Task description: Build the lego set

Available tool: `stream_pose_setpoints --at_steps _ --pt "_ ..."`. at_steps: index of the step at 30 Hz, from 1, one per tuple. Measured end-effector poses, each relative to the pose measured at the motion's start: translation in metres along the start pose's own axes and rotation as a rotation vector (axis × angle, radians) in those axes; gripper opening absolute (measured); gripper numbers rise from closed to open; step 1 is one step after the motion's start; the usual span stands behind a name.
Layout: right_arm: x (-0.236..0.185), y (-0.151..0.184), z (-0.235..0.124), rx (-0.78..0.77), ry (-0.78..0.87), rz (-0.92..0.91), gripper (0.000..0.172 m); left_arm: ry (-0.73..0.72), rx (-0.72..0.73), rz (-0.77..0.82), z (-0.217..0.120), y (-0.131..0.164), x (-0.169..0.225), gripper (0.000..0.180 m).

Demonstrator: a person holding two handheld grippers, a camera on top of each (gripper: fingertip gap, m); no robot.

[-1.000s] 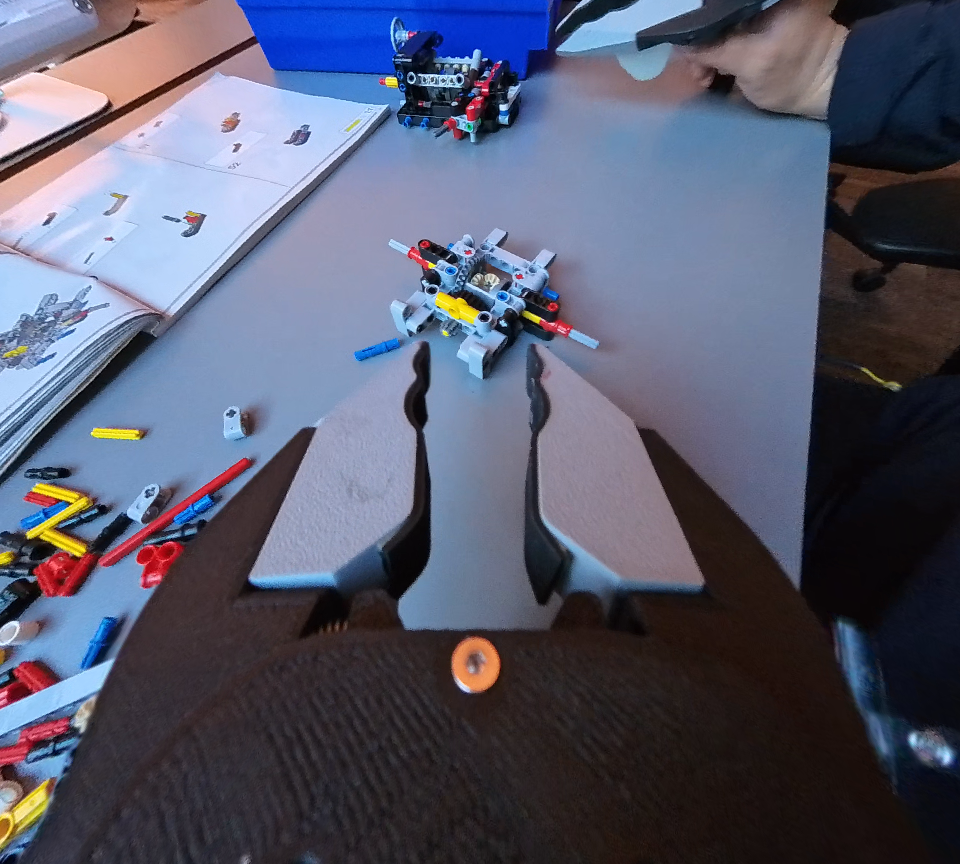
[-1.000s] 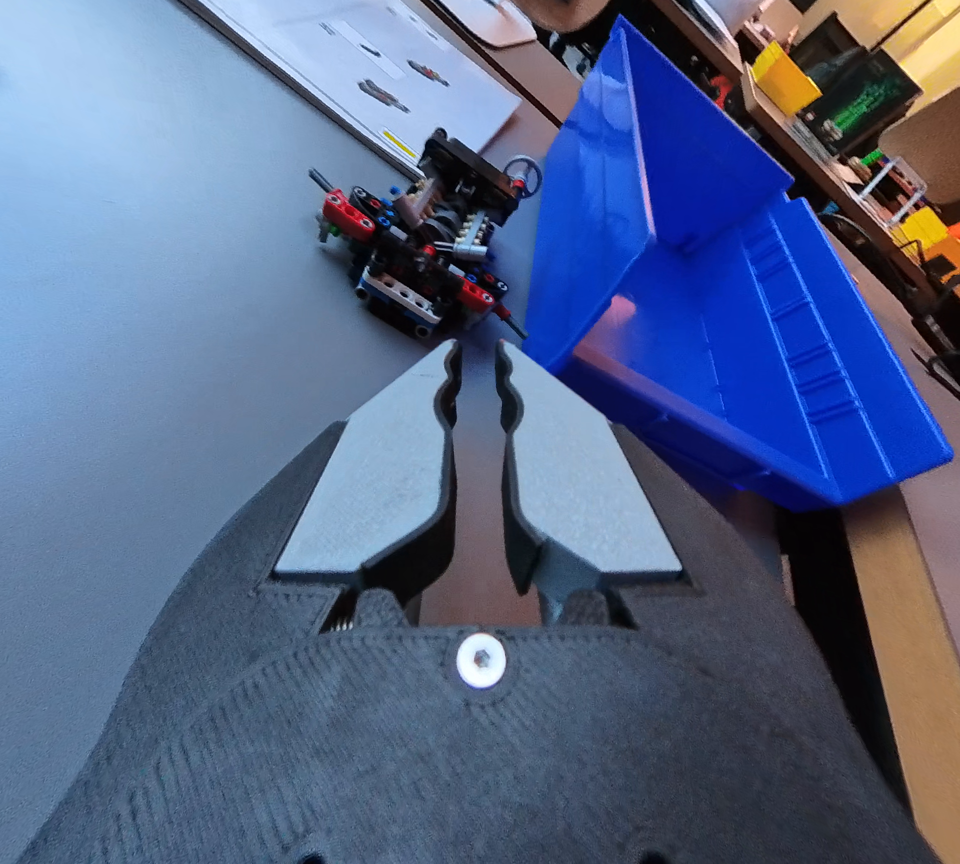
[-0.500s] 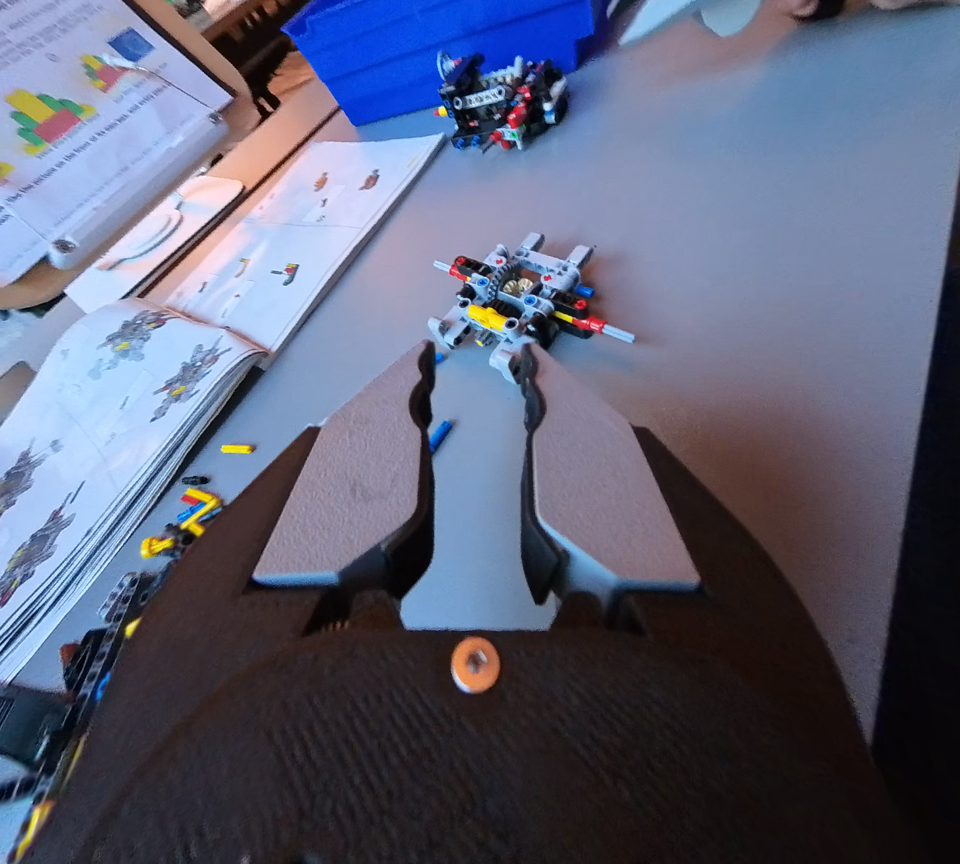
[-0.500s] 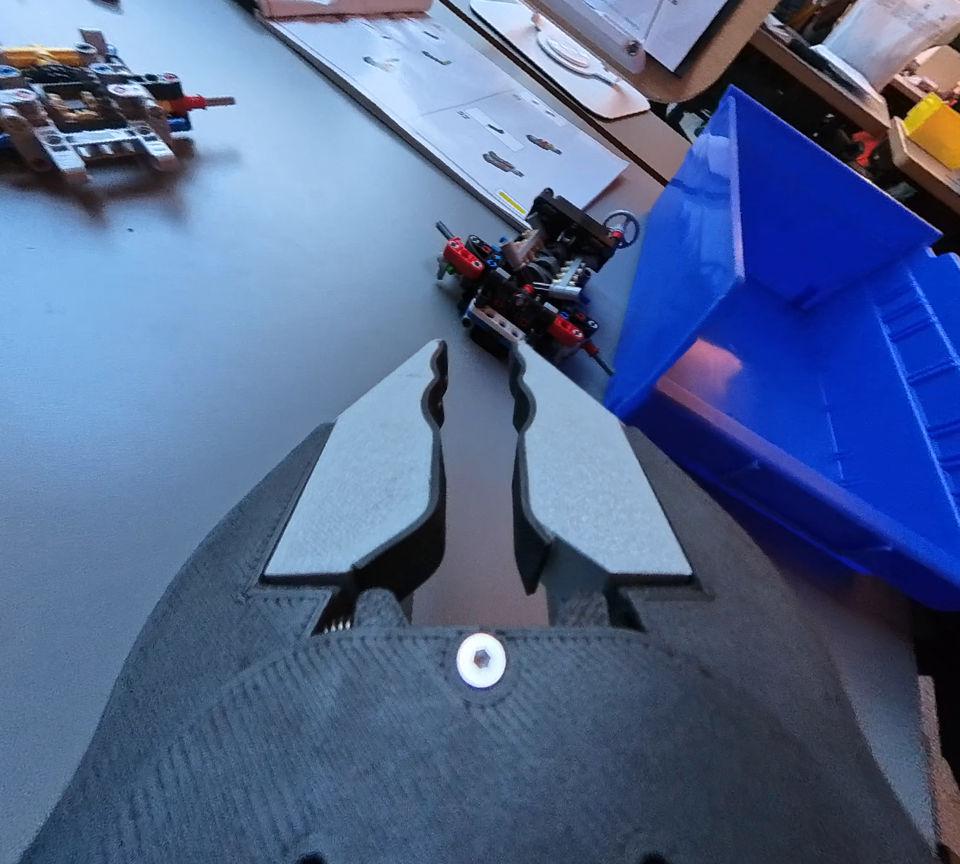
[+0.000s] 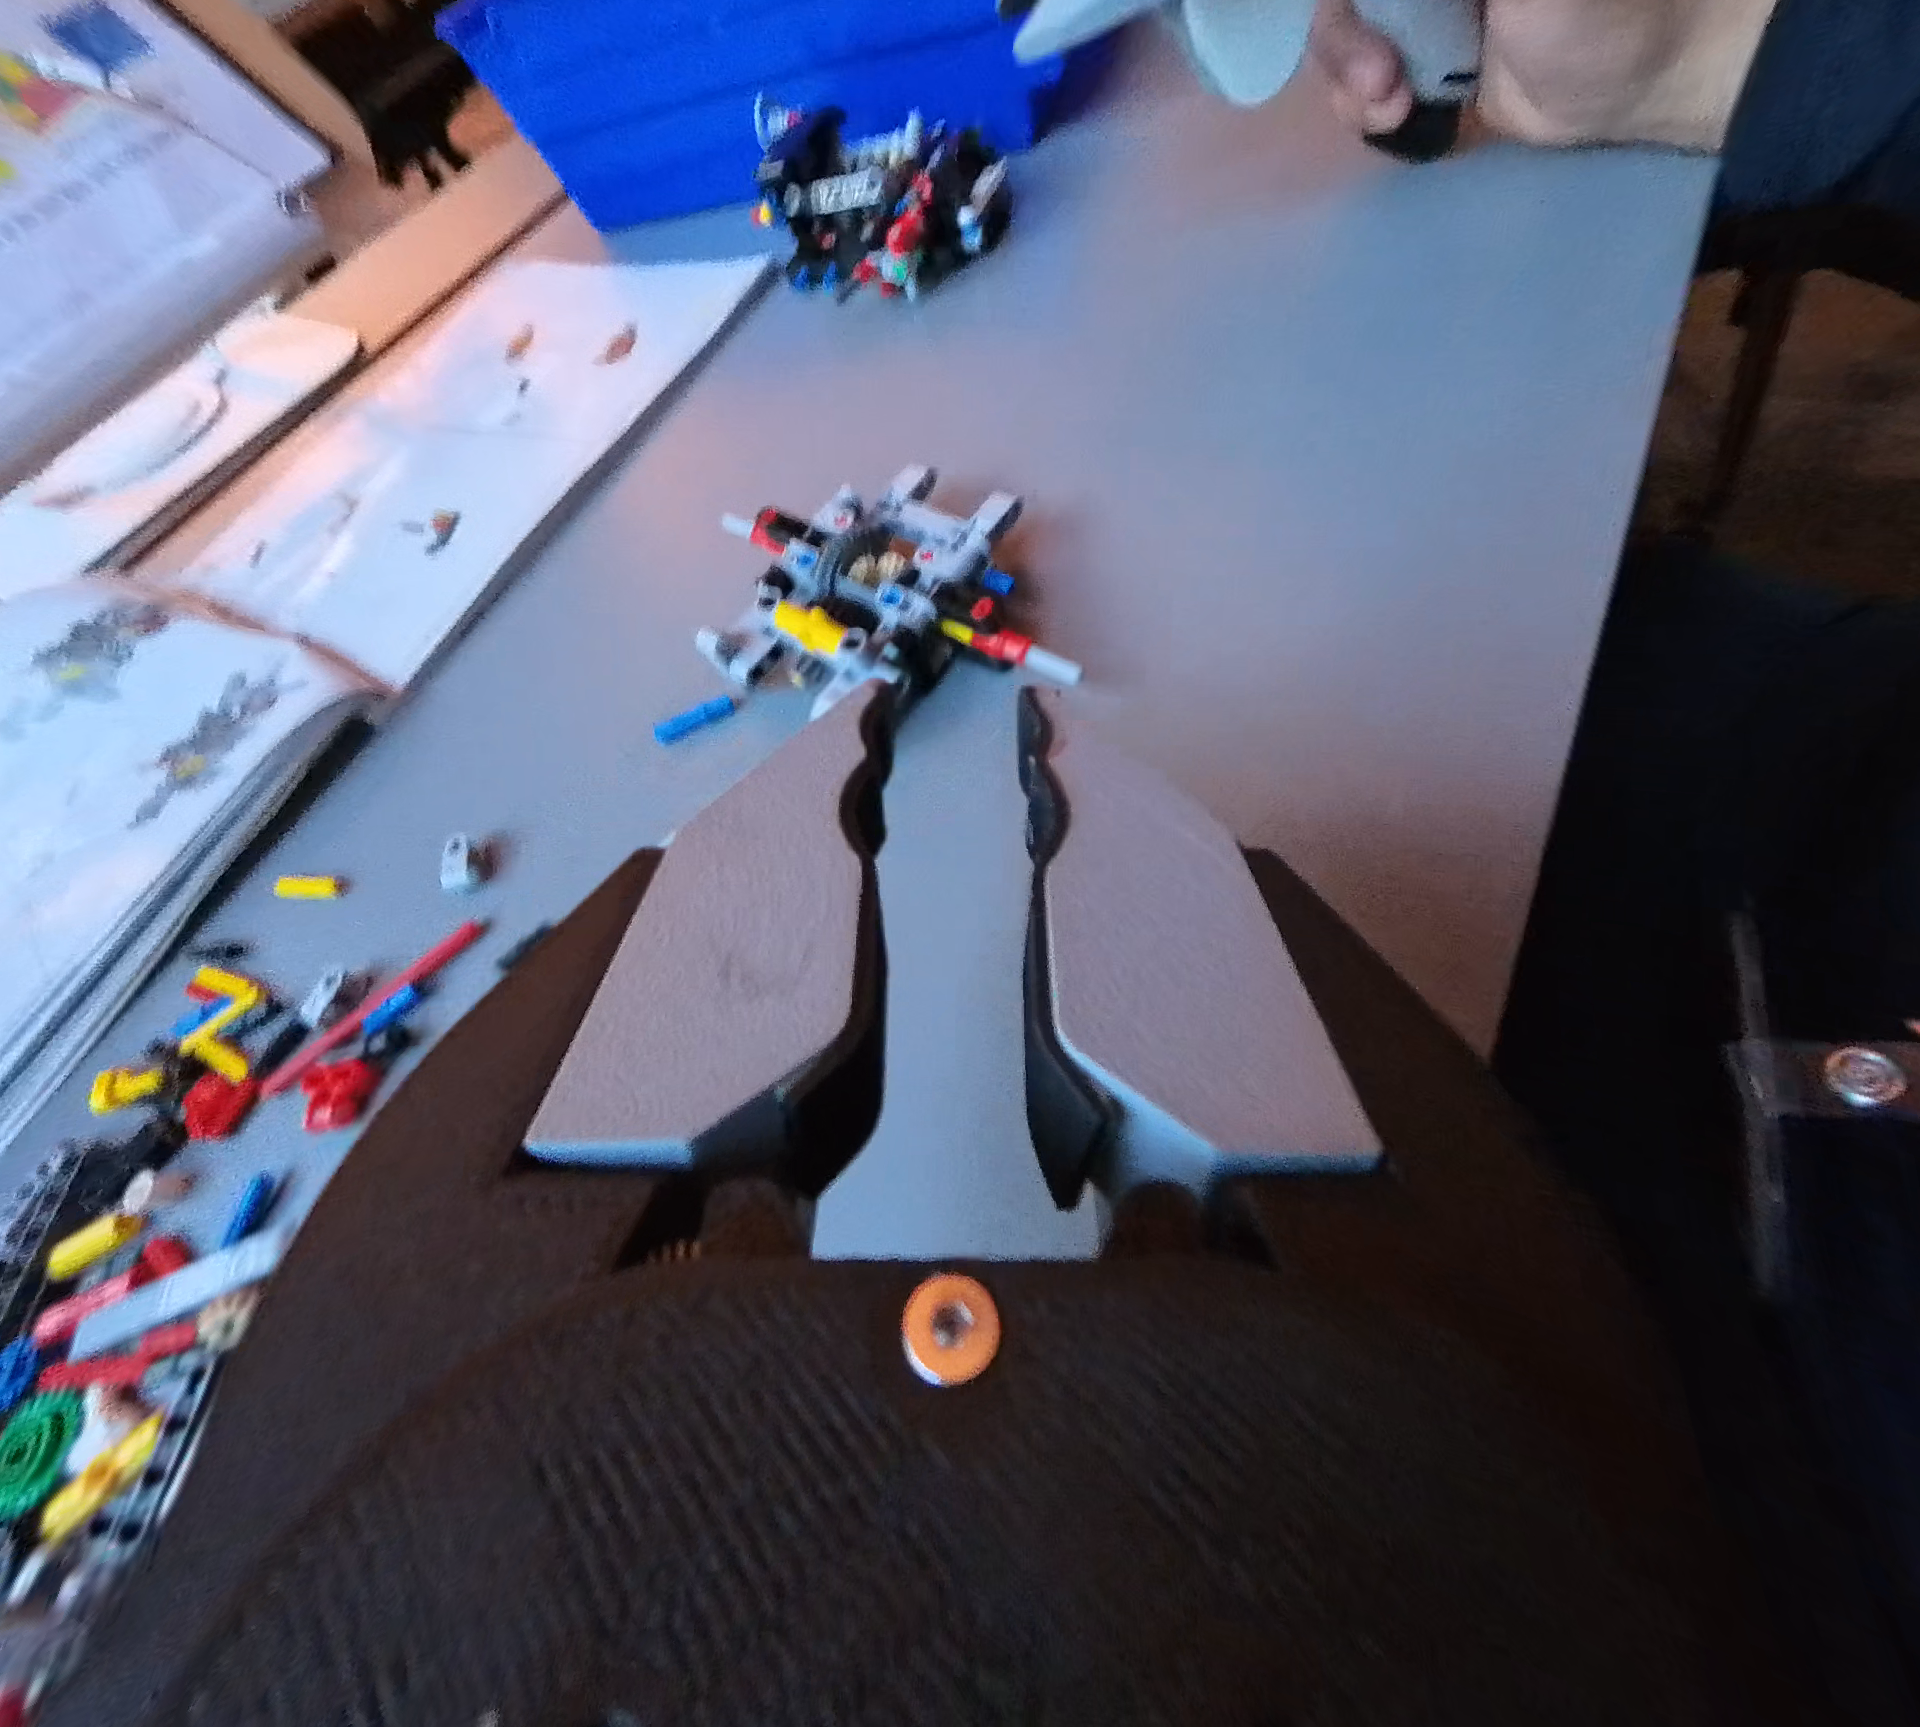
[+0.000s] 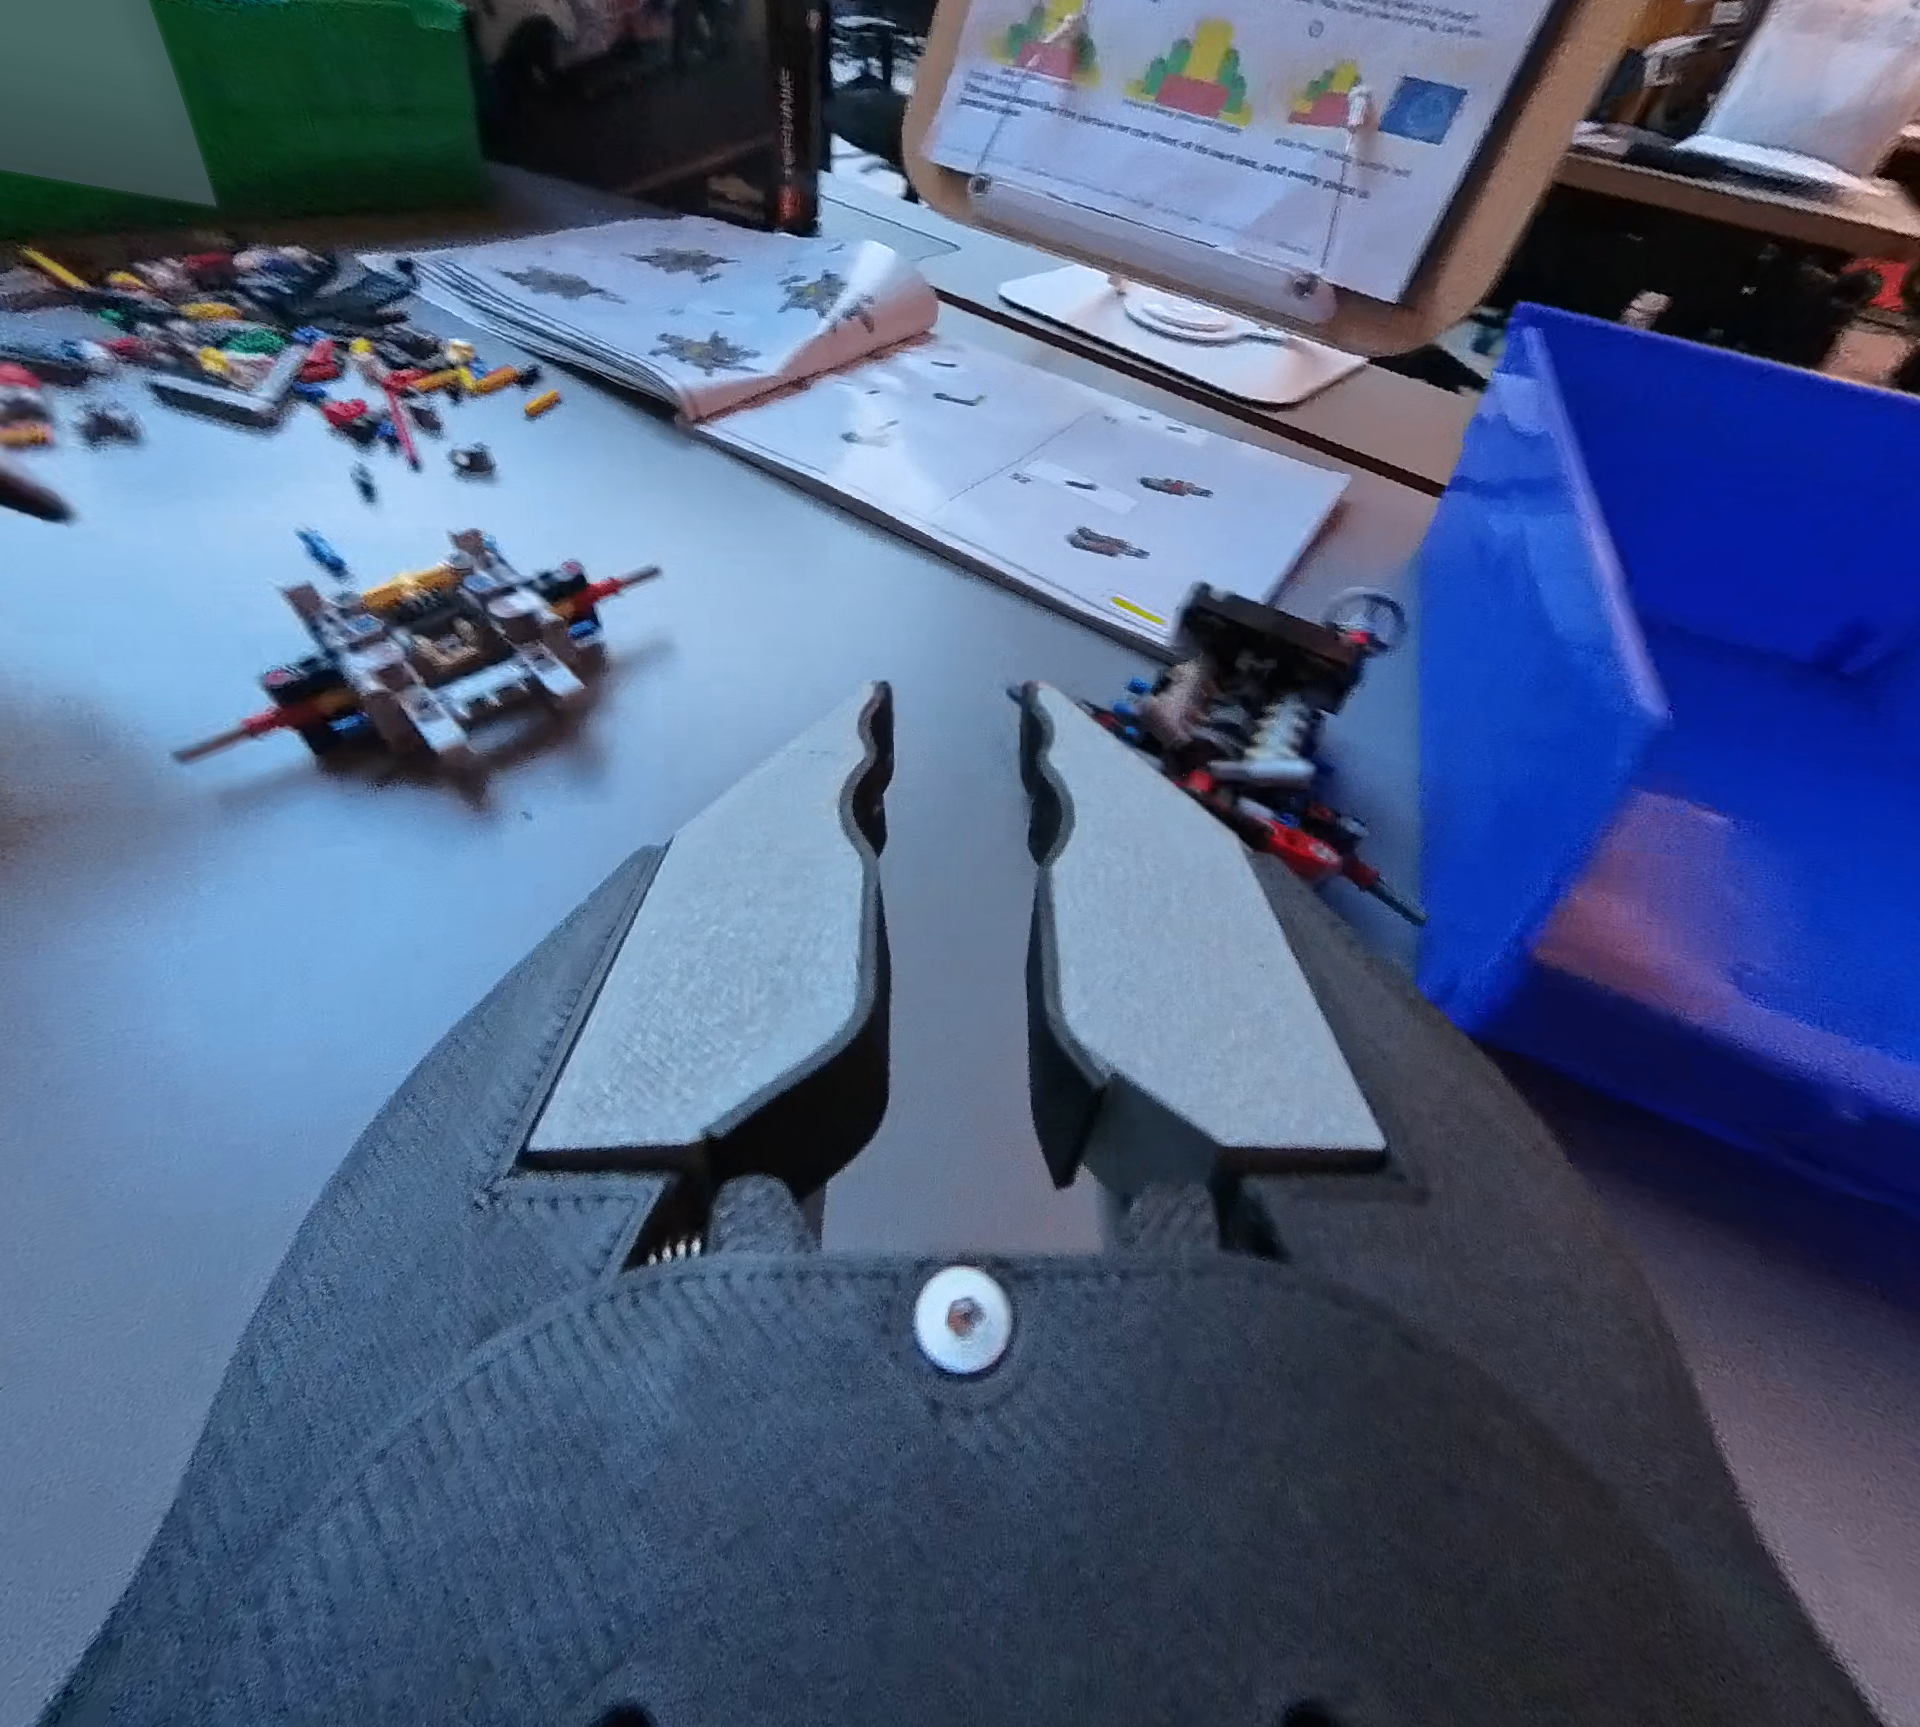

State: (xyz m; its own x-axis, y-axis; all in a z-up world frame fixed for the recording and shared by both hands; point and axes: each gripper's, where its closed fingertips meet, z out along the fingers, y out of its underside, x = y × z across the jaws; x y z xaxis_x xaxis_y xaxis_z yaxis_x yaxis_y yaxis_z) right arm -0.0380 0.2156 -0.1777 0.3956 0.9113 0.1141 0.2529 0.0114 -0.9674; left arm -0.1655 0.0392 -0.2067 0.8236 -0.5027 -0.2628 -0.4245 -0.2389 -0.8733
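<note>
My left gripper (image 5: 954, 701) is open and empty, its tips just short of a flat grey brick assembly (image 5: 878, 586) with yellow, red and blue pins on the grey table (image 5: 1299, 451). A black brick assembly (image 5: 883, 202) stands farther off by a blue bin (image 5: 748, 4). My right gripper (image 6: 954, 706) is open and empty over the table, with the black assembly (image 6: 1257, 701) just right of its tips and the flat grey assembly (image 6: 426, 649) to the left. The right gripper also shows in the left wrist view (image 5: 1049, 4), held in a hand at the top right.
An open instruction booklet (image 5: 343, 524) lies at the left, with loose bricks (image 5: 218, 1054) scattered near it. The blue bin (image 6: 1704, 690) stands at the right. A board with printed sheets (image 6: 1257, 25), a dark box (image 6: 623, 4) and a green bin (image 6: 332, 77) stand behind. One gripper's finger ends stand about 20 cm off the other's.
The left jaws have narrowed and stay near the grey assembly. The right jaws have widened a little, and the right gripper has swung left, away from the blue bin, bringing the grey assembly into view.
</note>
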Motion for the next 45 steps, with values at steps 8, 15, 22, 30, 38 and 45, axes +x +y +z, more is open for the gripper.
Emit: stream_pose_setpoints --at_steps 8,15,22,30,38,45 --pt "-0.056 -0.002 0.045 -0.070 -0.190 -0.001 0.018 0.085 0.116 -0.241 -0.020 -0.003 -0.027 0.023" --pt "-0.053 -0.008 0.014 0.011 -0.189 0.111 0.030 0.071 0.119 -0.352 -0.026 0.002 -0.035 0.022" --pt "-0.062 0.004 0.016 -0.066 -0.137 -0.029 0.032 0.041 0.057 -0.328 -0.016 0.006 -0.034 0.025" --pt "-0.065 0.003 0.014 -0.061 -0.148 -0.028 0.030 -0.015 0.036 -0.305 -0.019 0.009 -0.032 0.024" --pt "-0.067 0.004 0.012 -0.064 -0.165 -0.014 0.030 -0.013 -0.008 -0.265 -0.019 0.013 -0.022 0.024" --pt "-0.070 0.005 0.012 -0.068 -0.180 -0.015 0.030 0.009 -0.035 -0.269 -0.016 0.016 -0.019 0.023"
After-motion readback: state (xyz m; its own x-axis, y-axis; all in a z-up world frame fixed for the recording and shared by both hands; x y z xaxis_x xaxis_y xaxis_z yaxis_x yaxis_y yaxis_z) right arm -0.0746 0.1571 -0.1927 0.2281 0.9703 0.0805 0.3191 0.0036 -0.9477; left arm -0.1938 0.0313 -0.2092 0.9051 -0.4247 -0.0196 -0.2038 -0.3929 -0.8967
